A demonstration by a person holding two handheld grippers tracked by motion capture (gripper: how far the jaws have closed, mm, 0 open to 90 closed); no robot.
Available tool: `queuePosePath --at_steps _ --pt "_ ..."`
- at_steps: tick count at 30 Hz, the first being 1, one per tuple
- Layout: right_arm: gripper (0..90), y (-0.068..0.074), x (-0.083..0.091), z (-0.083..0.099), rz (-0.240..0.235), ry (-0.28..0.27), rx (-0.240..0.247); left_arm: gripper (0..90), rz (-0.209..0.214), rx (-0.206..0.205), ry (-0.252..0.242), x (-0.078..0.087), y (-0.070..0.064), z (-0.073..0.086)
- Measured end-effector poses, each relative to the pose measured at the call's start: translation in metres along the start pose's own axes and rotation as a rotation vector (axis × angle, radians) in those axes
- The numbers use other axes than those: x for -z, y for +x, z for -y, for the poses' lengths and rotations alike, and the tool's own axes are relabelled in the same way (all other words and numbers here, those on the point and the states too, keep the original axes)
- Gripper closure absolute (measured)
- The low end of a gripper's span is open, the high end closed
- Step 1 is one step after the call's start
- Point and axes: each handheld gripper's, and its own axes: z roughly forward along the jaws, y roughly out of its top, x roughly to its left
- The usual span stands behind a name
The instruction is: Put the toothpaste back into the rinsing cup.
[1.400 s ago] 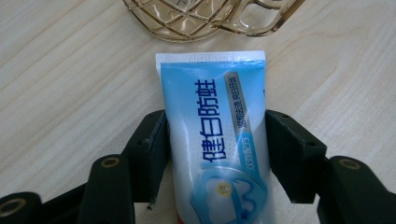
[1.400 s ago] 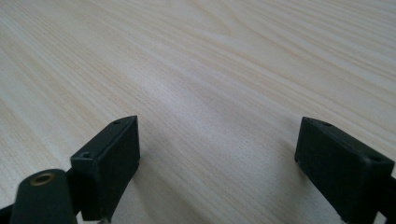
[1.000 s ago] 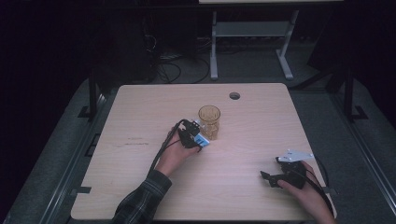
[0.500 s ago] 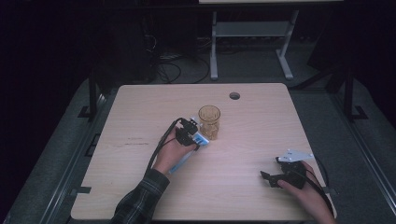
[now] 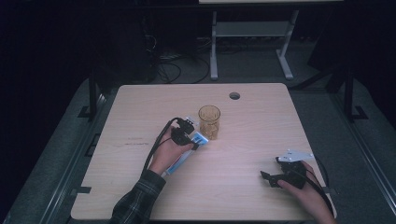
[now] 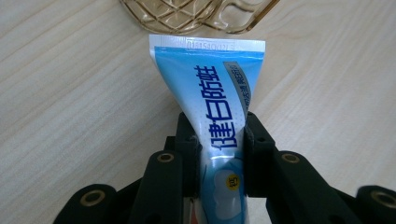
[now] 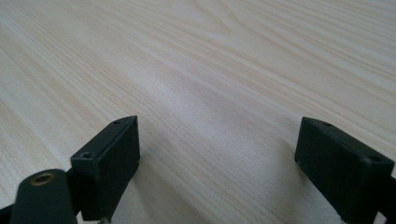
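A blue and white toothpaste tube (image 6: 219, 100) is clamped between the jaws of my left gripper (image 6: 218, 140), its crimped end pointing at the base of an amber patterned glass (image 6: 196, 14). In the high view the left gripper (image 5: 189, 135) sits just left of the glass (image 5: 209, 121), which stands upright near the table's middle, and the tube (image 5: 183, 158) runs back under the hand. My right gripper (image 5: 272, 178) rests low over the table's front right part, its jaws wide apart with bare wood between them (image 7: 217, 154).
The light wooden table (image 5: 140, 107) has a round cable hole (image 5: 234, 95) near its far edge. A metal frame (image 5: 247, 32) and cables (image 5: 173, 70) lie on the dark floor beyond the table.
My left gripper with the tube has shifted slightly back and left from the glass. The right gripper has stayed put.
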Motion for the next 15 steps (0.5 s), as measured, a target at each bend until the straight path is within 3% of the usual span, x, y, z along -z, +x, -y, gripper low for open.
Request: queuePosePath --at_steps 3,8,15 --pt "13.4 0.0 0.0 0.0 0.0 0.0 0.0 72.6 0.034 0.007 -0.048 0.008 0.003 0.004" --pt "13.4 0.0 0.0 0.0 0.0 0.0 0.0 72.8 0.055 -0.018 -0.102 0.02 0.004 0.009" --pt "13.4 0.0 0.0 0.0 0.001 0.001 0.001 73.0 0.089 -0.045 -0.141 0.031 0.004 0.013"
